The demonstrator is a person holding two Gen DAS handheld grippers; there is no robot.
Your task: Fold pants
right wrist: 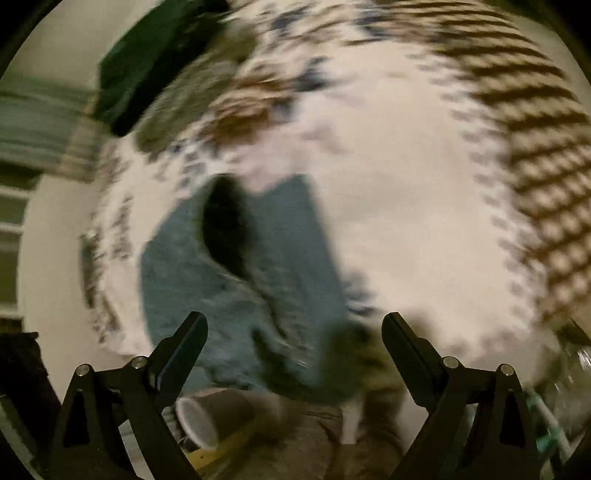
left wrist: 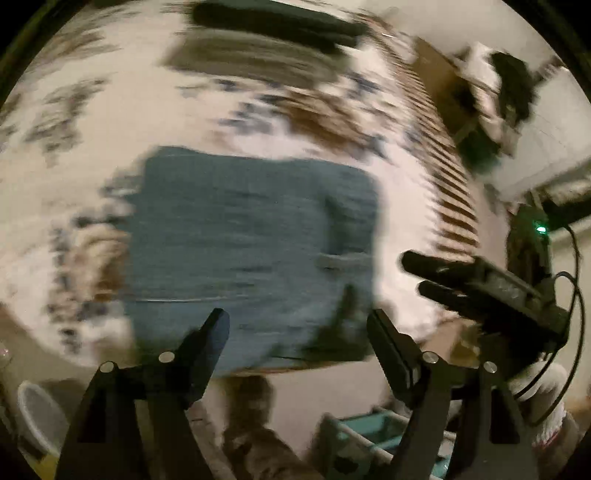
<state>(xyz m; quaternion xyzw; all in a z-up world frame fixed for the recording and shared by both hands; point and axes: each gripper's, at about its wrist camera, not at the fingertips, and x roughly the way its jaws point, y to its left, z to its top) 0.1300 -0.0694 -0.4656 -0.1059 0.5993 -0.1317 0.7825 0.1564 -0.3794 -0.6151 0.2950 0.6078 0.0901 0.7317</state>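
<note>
1. The pants (left wrist: 251,251), blue denim, lie folded into a compact, roughly rectangular bundle on a bed whose cover (left wrist: 402,206) is white with a blue and brown floral print; both views are heavily blurred.
2. The left hand-held gripper (left wrist: 297,326) hovers at the near edge of the pants with its fingers spread wide and nothing between them.
3. The right hand-held gripper (right wrist: 295,328) also hangs above the near edge of the pants (right wrist: 243,295), fingers wide apart and empty. In the left wrist view it (left wrist: 424,275) appears just to the right of the pants, over the bedcover, clear of the denim.
4. From the right wrist view a dark open fold (right wrist: 225,229) shows in the upper layer of the pants.
5. Beyond the pants, at the far side of the bed, lie a grey-olive cloth (left wrist: 255,59) and a darker one (left wrist: 273,22) behind it.
6. Below the pants, off the bed, a white paper cup (right wrist: 197,428) lies tilted with its mouth toward the camera.
7. To the lower right of the pants stands a teal rack (left wrist: 373,435) with pale bars.
</note>
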